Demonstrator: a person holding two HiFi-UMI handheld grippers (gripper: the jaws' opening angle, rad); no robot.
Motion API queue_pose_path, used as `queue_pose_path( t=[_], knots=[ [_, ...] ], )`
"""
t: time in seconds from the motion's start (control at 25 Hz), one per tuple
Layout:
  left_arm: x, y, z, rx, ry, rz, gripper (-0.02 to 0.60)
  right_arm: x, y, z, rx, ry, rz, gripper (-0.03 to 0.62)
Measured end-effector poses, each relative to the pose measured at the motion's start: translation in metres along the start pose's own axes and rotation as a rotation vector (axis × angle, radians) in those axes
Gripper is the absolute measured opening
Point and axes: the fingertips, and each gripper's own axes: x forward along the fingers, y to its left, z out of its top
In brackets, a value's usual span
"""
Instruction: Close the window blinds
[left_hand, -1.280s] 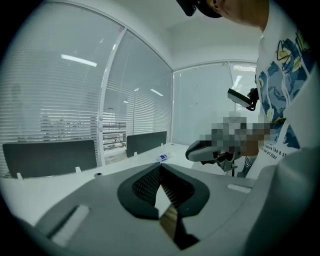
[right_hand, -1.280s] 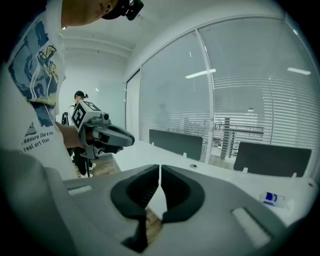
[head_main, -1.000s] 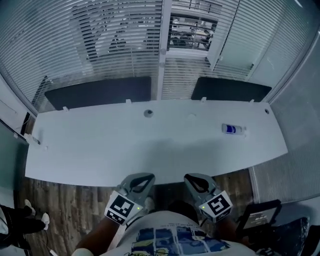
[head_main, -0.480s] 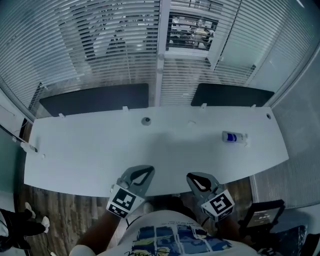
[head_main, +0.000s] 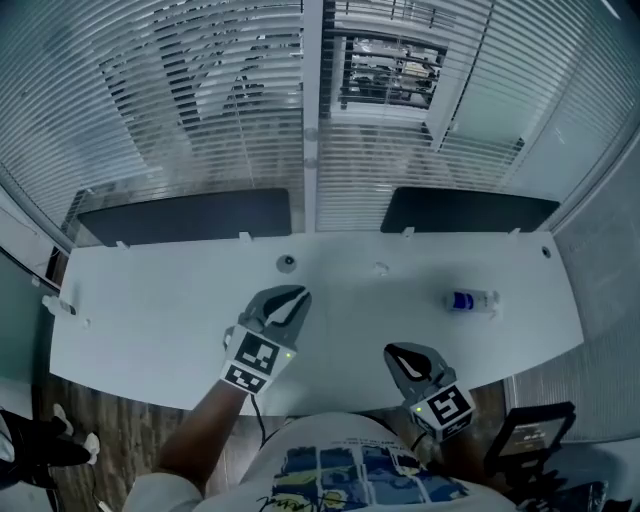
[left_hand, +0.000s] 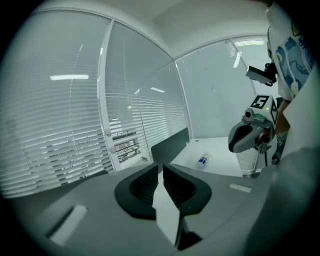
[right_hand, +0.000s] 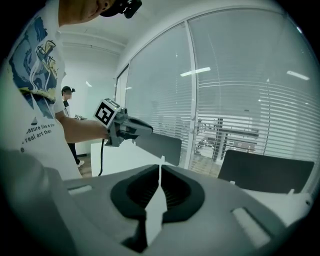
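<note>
The blinds are hanging slats-open (closing not begun). Over the surface, the left gripper has just been opening slightly, empty; the right gripper is sitting shut, empty.

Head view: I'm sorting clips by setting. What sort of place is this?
Probably an office: a long white desk with dark divider panels along its far edge, set against glass walls hung with slatted blinds.

White short-sleeved T-shirt with a blue print. The grey left gripper and right gripper each bear a black-and-white marker cube; a black cable leaves the left.
</note>
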Motion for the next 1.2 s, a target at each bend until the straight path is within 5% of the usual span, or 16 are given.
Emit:
queue_pose_path(
  t=[0.6, 1.2],
  knots=[
    [0.124, 0.133, 0.051, 0.218, 0.059, 0.256, 0.04, -0.007, -0.076, -0.038, 0.069, 0.015, -0.025, 0.012],
    [0.198, 0.213, 0.07, 0.511, 0.19, 0.399, 0.106, -0.038, -0.102, -0.08, 0.158, 0.042, -0.106, 0.012]
  ],
)
